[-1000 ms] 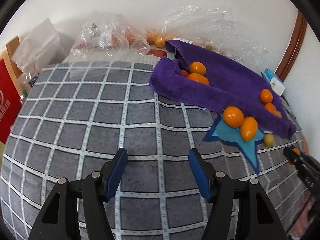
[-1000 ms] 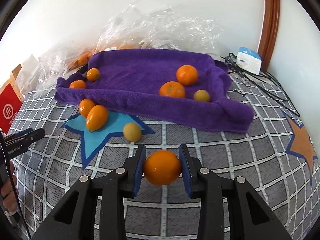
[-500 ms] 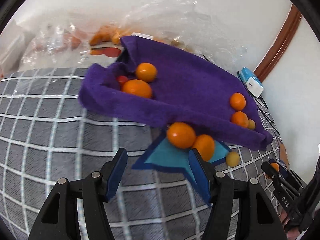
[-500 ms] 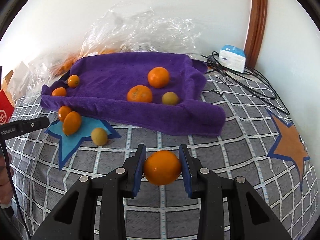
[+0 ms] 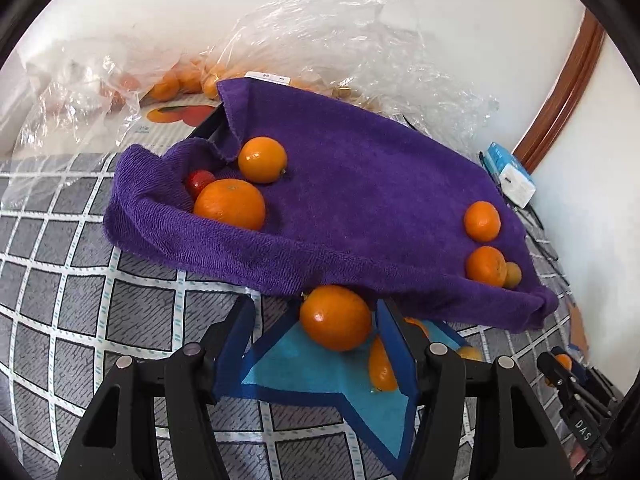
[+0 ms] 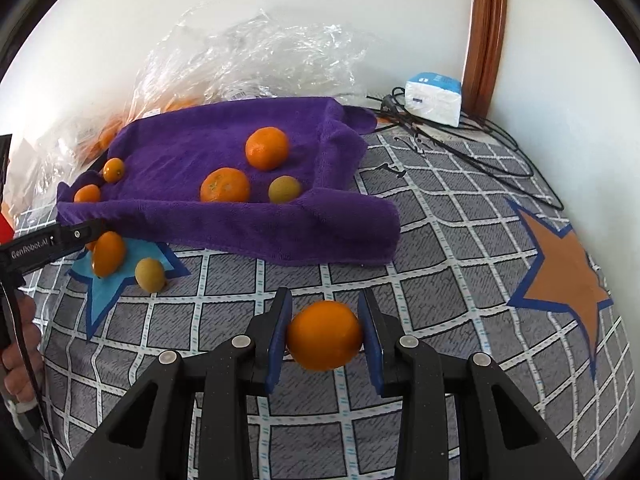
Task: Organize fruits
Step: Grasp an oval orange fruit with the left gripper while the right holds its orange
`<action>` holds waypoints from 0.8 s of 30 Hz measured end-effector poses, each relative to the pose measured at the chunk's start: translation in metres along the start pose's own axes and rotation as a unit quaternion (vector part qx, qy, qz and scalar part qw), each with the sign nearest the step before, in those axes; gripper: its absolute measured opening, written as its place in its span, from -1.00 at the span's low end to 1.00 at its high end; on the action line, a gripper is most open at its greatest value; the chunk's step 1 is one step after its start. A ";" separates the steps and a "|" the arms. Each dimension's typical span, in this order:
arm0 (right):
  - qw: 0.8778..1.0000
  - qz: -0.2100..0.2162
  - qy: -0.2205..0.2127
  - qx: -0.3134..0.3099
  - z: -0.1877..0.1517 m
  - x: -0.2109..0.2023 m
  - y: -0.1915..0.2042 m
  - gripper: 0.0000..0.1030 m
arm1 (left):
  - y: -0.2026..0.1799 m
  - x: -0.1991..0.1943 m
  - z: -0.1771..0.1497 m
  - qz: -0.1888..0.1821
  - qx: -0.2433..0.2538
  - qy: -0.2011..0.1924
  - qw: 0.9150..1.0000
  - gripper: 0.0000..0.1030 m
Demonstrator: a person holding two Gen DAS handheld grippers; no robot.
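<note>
Fruits: five sit on the purple towel [image 6: 224, 216], three beside it on a blue star patch [image 6: 120, 276], one in a hand-held gripper.
The right hand-held gripper [image 6: 325, 334] clamps an orange [image 6: 324, 335]; the left hand-held gripper [image 5: 316, 332], jaws closing, has moved up to straddle an orange on the star [image 5: 335, 317], not yet gripped.

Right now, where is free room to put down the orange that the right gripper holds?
The middle of the purple towel is bare, between its two fruit groups. The checked cloth between the towel and the orange star is also free. The blue star is crowded with fruit and the left gripper.
</note>
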State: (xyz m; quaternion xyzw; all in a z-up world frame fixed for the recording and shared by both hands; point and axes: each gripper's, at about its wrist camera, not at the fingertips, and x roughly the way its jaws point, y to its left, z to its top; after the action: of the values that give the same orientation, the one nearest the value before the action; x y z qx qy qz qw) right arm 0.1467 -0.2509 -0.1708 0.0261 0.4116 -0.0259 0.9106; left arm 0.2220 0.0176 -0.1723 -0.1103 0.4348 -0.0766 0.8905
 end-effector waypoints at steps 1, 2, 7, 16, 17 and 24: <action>1.000 0.000 0.001 0.004 0.000 0.001 0.001 -0.34 | -0.001 -0.001 0.000 0.001 0.004 -0.001 1.000 -0.07; 1.000 0.001 0.001 0.006 0.000 0.002 0.003 -0.34 | 0.000 -0.001 0.000 -0.005 0.007 0.000 1.000 -0.24; 1.000 0.008 -0.006 0.009 0.004 -0.002 0.011 -0.34 | 0.009 -0.009 -0.001 -0.014 0.001 0.002 1.000 -0.33; 1.000 0.011 -0.018 0.006 0.009 -0.029 0.025 -0.34 | 0.029 -0.049 -0.004 0.004 -0.011 -0.015 1.000 -0.33; 1.000 0.011 -0.020 0.005 0.010 -0.033 0.026 -0.34 | 0.029 -0.053 -0.006 0.005 -0.011 -0.015 1.000 -0.33; 0.999 0.011 -0.040 -0.002 0.018 -0.059 0.038 -0.34 | 0.039 -0.078 -0.012 -0.001 -0.020 -0.018 1.000 -0.33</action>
State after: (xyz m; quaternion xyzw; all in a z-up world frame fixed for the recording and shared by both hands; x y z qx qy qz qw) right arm 0.1237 -0.2125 -0.1136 0.0279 0.3742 -0.0159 0.9268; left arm 0.1666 0.0720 -0.1301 -0.1300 0.4201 -0.0668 0.8956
